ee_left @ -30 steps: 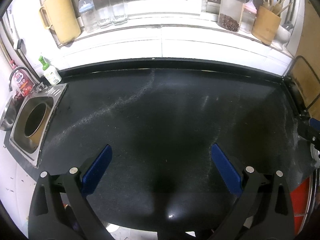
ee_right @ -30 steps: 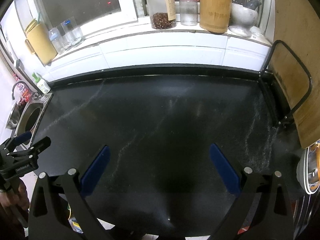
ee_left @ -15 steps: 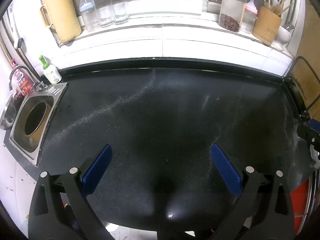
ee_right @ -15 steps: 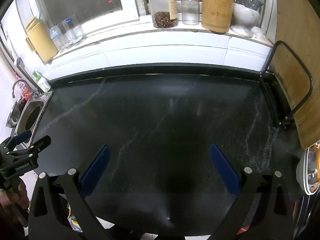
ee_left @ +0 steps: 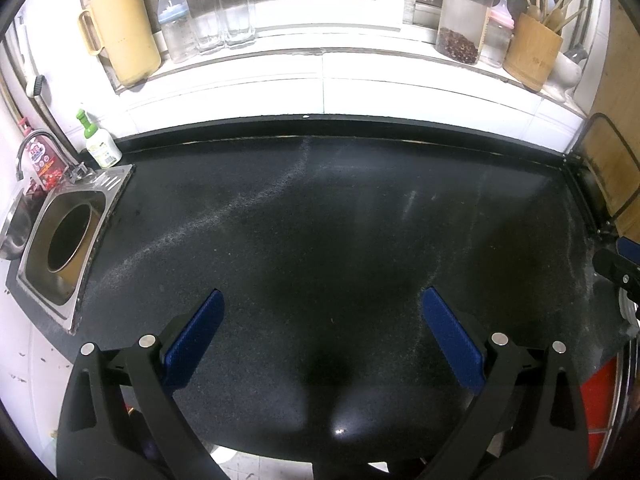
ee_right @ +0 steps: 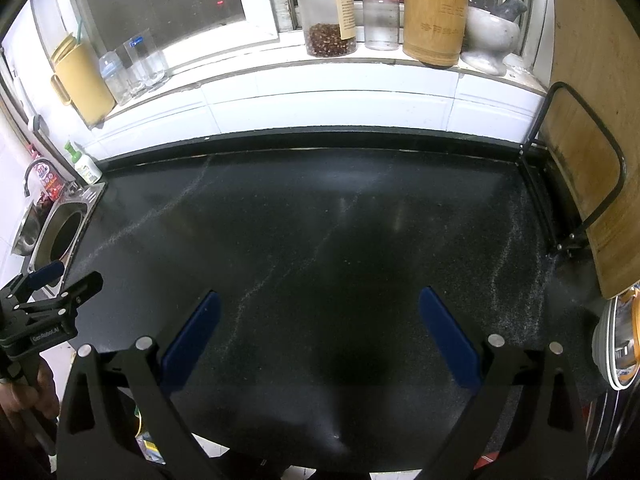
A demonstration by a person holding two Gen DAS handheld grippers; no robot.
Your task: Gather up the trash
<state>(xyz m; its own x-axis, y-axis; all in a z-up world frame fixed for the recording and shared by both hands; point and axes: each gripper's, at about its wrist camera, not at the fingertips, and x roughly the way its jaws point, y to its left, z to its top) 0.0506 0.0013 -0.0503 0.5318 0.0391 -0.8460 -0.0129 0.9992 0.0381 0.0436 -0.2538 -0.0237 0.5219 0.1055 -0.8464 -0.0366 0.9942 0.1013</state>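
My left gripper is open and empty, held above the front of a black countertop. My right gripper is also open and empty above the same countertop. The left gripper also shows at the left edge of the right wrist view, and part of the right gripper at the right edge of the left wrist view. No trash shows on the countertop in either view. A round opening in a steel frame is set into the counter at the far left; it also shows in the right wrist view.
A windowsill holds a yellow jug, glasses, a jar, a baby bottle, a bamboo utensil holder and a mortar. A cutting board stands in a rack at right. A soap bottle stands by the tap. Bowls sit at far right.
Both views have shifted slightly; the grippers have drawn back and up a little. Both stay open and empty.
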